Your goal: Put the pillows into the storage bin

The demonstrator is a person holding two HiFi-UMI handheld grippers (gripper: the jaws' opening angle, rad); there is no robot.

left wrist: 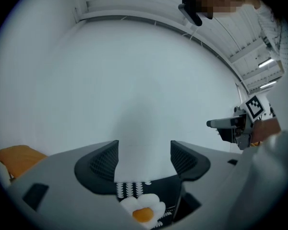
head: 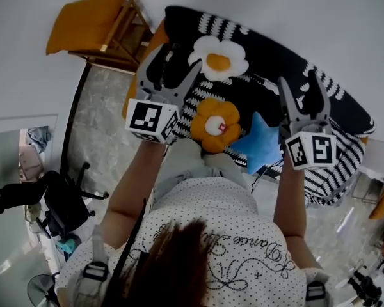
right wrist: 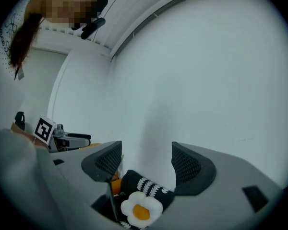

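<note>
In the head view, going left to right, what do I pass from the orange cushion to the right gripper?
orange cushion → left gripper → orange flower pillow → blue star pillow → right gripper. The white flower pillow is left out because it sits directly above the orange one.

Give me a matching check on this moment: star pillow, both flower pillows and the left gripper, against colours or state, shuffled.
1 star pillow
2 far flower pillow
3 near flower pillow
4 left gripper

A orange petals, white centre
B jaws apart, empty
C blue
D white petals, orange centre

Pairs: 1-C, 2-D, 3-A, 4-B
</note>
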